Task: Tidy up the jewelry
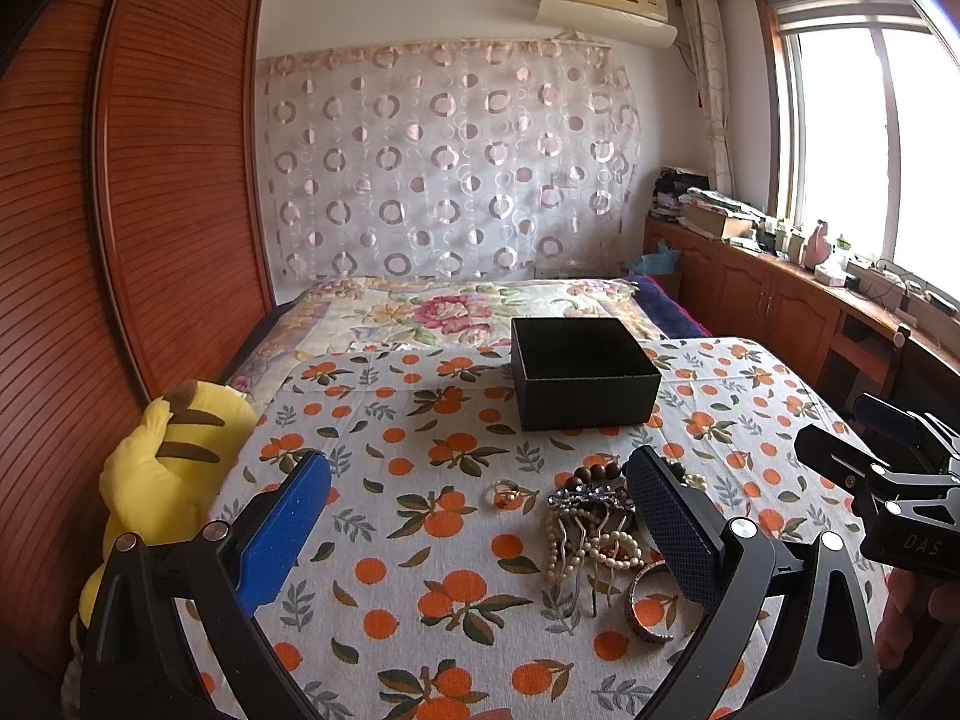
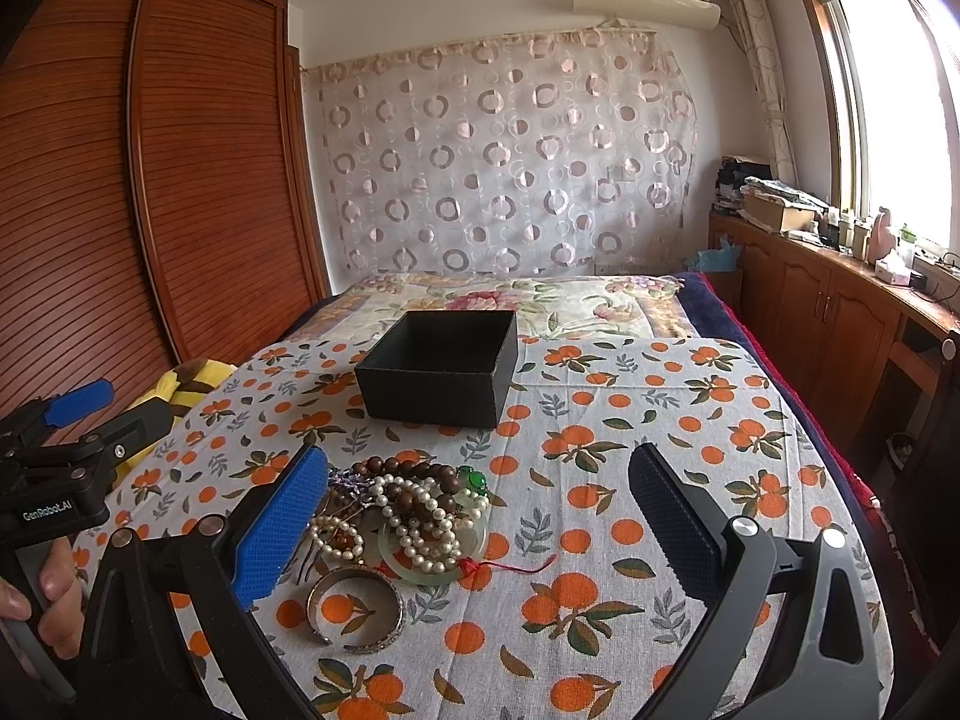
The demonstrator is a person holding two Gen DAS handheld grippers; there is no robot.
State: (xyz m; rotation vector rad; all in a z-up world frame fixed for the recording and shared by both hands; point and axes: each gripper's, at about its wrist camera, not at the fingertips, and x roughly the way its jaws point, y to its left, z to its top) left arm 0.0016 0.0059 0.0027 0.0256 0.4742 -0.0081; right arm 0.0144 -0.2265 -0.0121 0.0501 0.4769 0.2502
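Observation:
An open black box (image 1: 582, 372) (image 2: 438, 372) stands on the orange-print cloth (image 1: 420, 570) (image 2: 630, 450). In front of it lies a tangled jewelry pile (image 1: 594, 522) (image 2: 408, 516): pearl strands, brown wooden beads, a hair comb, a jade ring with a red cord (image 2: 510, 567). A metal bangle (image 1: 648, 606) (image 2: 354, 606) lies nearest me, and a small gold ring (image 1: 507, 492) sits left of the pile. My left gripper (image 1: 480, 516) (image 2: 102, 408) is open, left of the pile. My right gripper (image 2: 477, 519) (image 1: 852, 438) is open, right of it. Neither touches anything.
The cloth covers the foot of a bed with a floral quilt (image 1: 450, 306). A yellow plush toy (image 1: 162, 468) lies at the cloth's left edge by the wooden wardrobe (image 1: 120, 210). Cluttered cabinets (image 2: 840, 300) run along the right under the window. A hand (image 2: 48, 594) holds the left gripper's handle.

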